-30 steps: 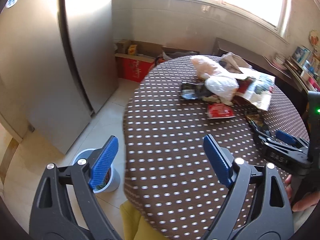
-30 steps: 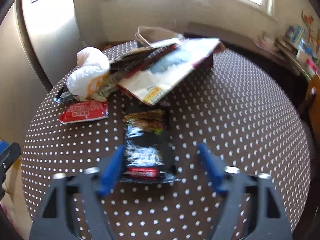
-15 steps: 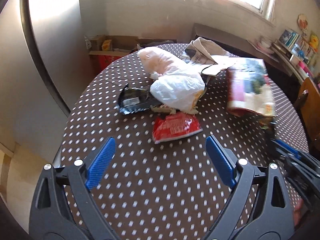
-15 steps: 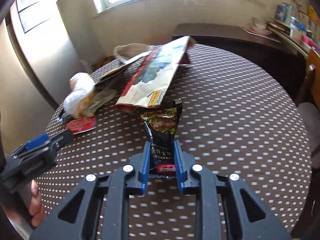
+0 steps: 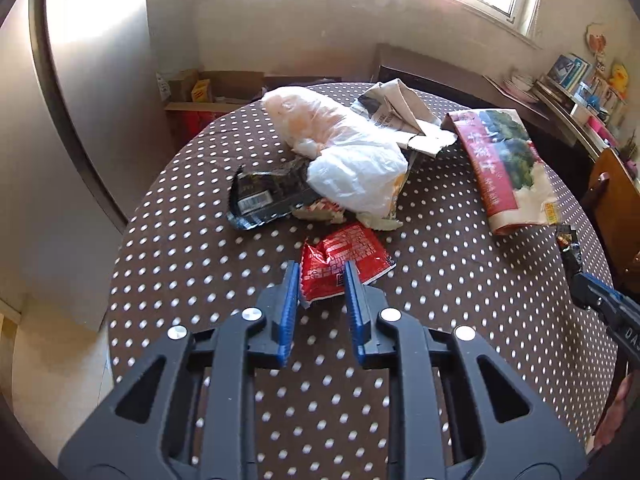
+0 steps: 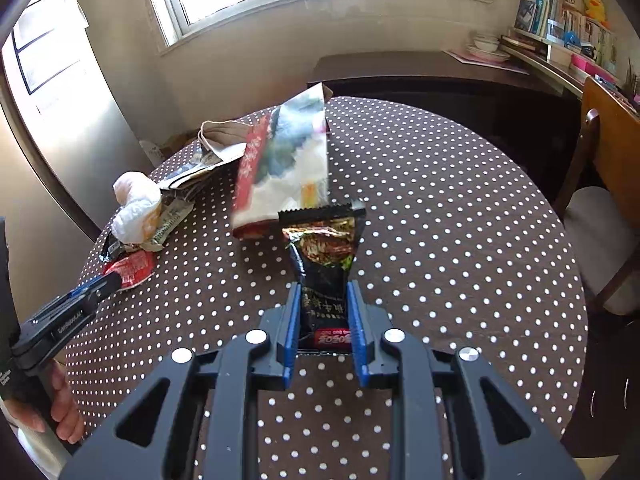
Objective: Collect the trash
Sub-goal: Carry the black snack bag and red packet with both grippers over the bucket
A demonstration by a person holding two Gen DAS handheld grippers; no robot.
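Through your left wrist camera, your left gripper (image 5: 320,280) is sitting low over the round table (image 5: 192,264) with its brown, white-dotted cloth. Its jaws have just been closing and are now standing narrow, with the near edge of the red snack wrapper (image 5: 344,256) between the blue pads (image 5: 290,300); the pads are pressing on that edge while the rest of the wrapper is lying flat on the cloth. Just beyond it, a white plastic bag (image 5: 360,176) is lying partly over a black wrapper with a barcode (image 5: 264,200), and a pale orange plastic bag (image 5: 308,116) is resting behind them. A crumpled newspaper (image 5: 400,112) is lying toward the far side, and a large red-and-green pouch (image 5: 508,164) is lying to the right. Your right gripper (image 5: 588,292) is showing at the right edge.

Through your right wrist camera, your right gripper (image 6: 322,308) is clamping the lower end of a black noodle packet (image 6: 326,256), which is standing up off the cloth with its serrated top edge uppermost. The large pouch (image 6: 284,172) is lying right behind it. Far left, your left gripper (image 6: 114,280) is meeting the red snack wrapper (image 6: 134,266), with your hand (image 6: 60,412) below it
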